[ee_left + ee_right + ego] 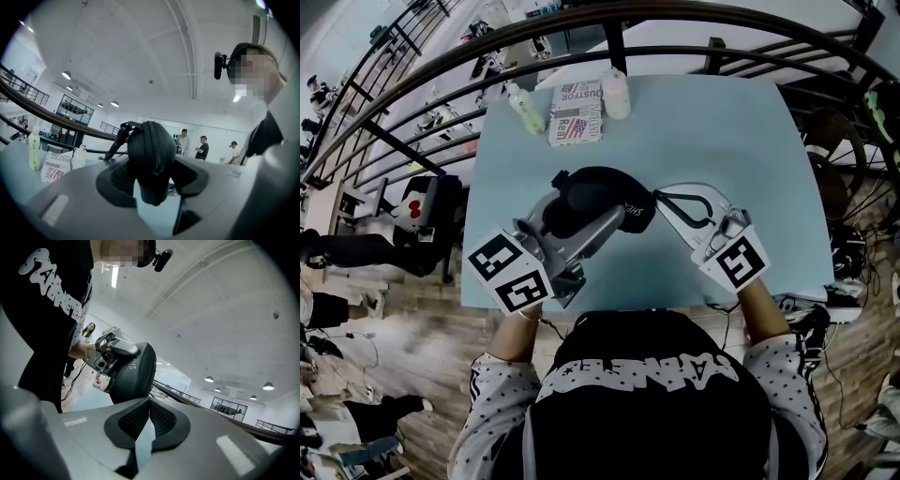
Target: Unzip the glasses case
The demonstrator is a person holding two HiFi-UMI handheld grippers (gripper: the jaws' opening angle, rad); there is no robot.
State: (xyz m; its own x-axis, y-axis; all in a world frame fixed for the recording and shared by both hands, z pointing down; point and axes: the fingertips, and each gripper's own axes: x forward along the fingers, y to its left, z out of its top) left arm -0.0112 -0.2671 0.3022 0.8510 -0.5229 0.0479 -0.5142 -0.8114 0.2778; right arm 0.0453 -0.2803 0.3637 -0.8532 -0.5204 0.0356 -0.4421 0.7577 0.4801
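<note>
Hidden under left gripper (581, 217): near part of glasses case (614, 192). Too small to trace: its zip. Covered by person's shoulders (647, 384): middle of near edge of table (722, 122).

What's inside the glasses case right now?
Only its black shell shows; the glasses case looks zipped shut, clamped in the left hand-held gripper. Any contents are hidden.

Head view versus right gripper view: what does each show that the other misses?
Head view only: two bottles and a printed packet at the table's far edge. Right gripper view only: the right gripper with jaws meeting at their tips, plus ceiling lamps. Both: the black glasses case clamped in the left gripper.
</note>
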